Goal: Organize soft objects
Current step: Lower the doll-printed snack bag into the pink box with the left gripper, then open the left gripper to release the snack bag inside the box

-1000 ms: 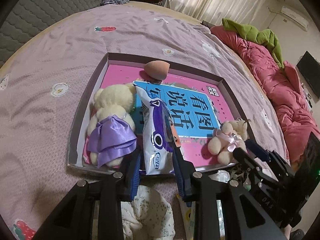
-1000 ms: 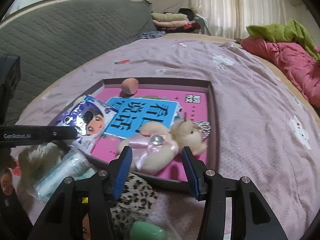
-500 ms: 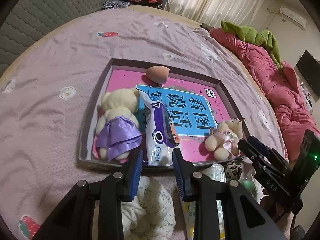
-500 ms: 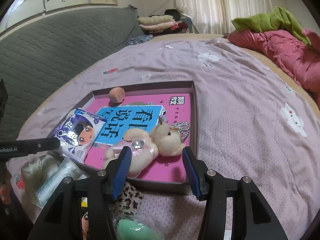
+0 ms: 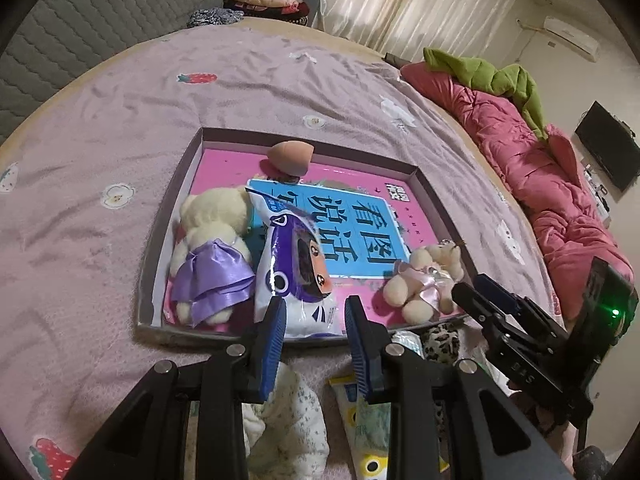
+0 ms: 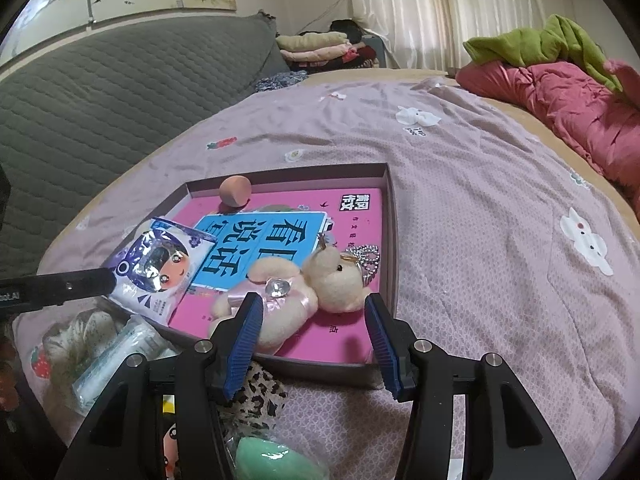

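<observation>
Left wrist: left tongs (image 5: 314, 322) parted, empty, above snack packet (image 5: 294, 268); right tongs (image 6: 314, 330) wide, empty.

Pink bed (image 5: 100, 128), shallow box (image 5: 150, 280), quilt (image 5: 540, 168)

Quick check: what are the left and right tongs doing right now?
Left tongs: open, empty, at the near end of the white-and-purple cartoon packet.
Right tongs: open, empty, over the small beige pink-ribboned plush bear.

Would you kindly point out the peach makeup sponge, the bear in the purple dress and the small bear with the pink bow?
peach makeup sponge (image 5: 289, 156), left wrist view, its rounded side.
bear in the purple dress (image 5: 214, 280), left wrist view, the satin skirt.
small bear with the pink bow (image 6: 336, 280), right wrist view, its face.
</observation>
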